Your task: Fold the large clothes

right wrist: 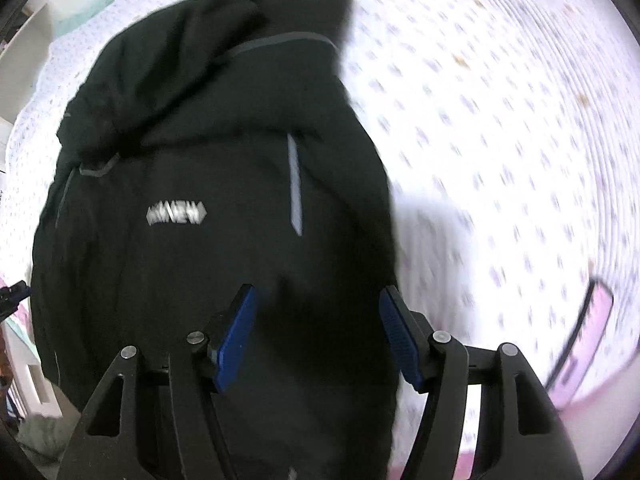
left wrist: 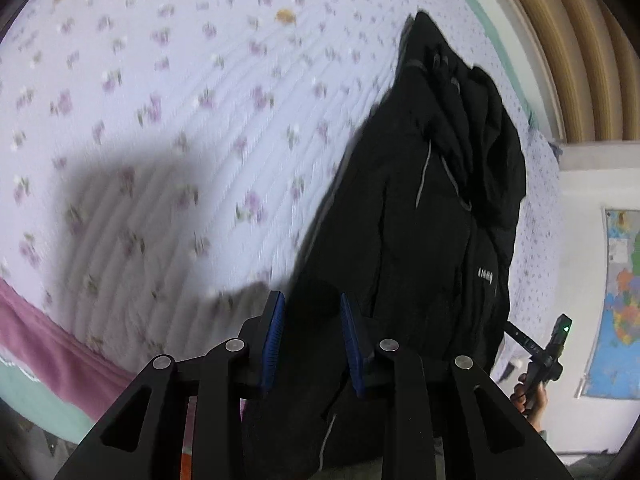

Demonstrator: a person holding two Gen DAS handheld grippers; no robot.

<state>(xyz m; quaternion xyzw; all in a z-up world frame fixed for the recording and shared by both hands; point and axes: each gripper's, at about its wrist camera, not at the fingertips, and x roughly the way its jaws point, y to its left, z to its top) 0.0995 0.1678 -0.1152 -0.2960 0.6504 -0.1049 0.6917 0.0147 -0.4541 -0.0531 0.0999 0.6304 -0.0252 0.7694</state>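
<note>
**Black jacket on the bed, both hand-held grippers poised over its near hem**

The black jacket point(left wrist: 436, 208) lies lengthwise on the bed point(left wrist: 168, 92), over a lilac flowered quilt, its hood end toward 12 o'clock and its hem toward 6 o'clock in both wrist views. In the left wrist view the garment appears already narrowed, one side seemingly laid over the other; this would leave a long strip suited to a fold from hem to hood. The left hand-held gripper point(left wrist: 312, 340) points steeply down at the hem's left corner, its blue pads a modest gap apart; dark cloth lies between them, but whether the pads press on it cannot be told. The right hand-held gripper point(right wrist: 318, 334) hangs over the hem at about 6 o'clock of the silver logo point(right wrist: 176, 213), jaws roughly half open, cloth beneath them and not pinched. Placement of one tool at each hem corner probably serves to lift the edge evenly. The second gripper and the person's hand point(left wrist: 532, 390) show at 4 o'clock in the left view
</note>
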